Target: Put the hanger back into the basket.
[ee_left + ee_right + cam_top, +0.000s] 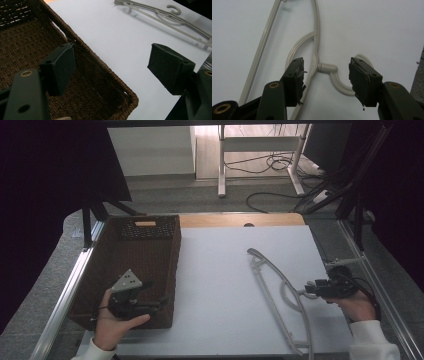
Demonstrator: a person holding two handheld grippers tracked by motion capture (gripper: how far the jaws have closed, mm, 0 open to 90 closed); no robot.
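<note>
Black padded jaws of the right gripper stand nearest the lens in the right gripper view, held partly apart on either side of the neck of a pale plastic hanger. The pads touch nothing yet: the stub where the hook joins the hanger's body sits in the gap between them, so the jaws look lined up to close on that narrow, firm joint, a sensible place to grip a thin, springy frame.

Taking the hanger as the landmark: it lies flat on the white table top, its hook turned toward the right gripper and its long arms running away from the person and back toward the near edge. The brown wicker basket stands well to the hanger's left, open side up and with nothing visible inside it, which suggests it is meant to receive the hanger. The left gripper hangs over the basket's near corner, far from the hanger; in the left gripper view its jaws are spread wide, one over the basket's woven floor and one over the table, holding nothing, likely waiting there to steady the basket or help guide the hanger in.

No brand, label or writing can be read on the hanger, the basket or the grippers.
</note>
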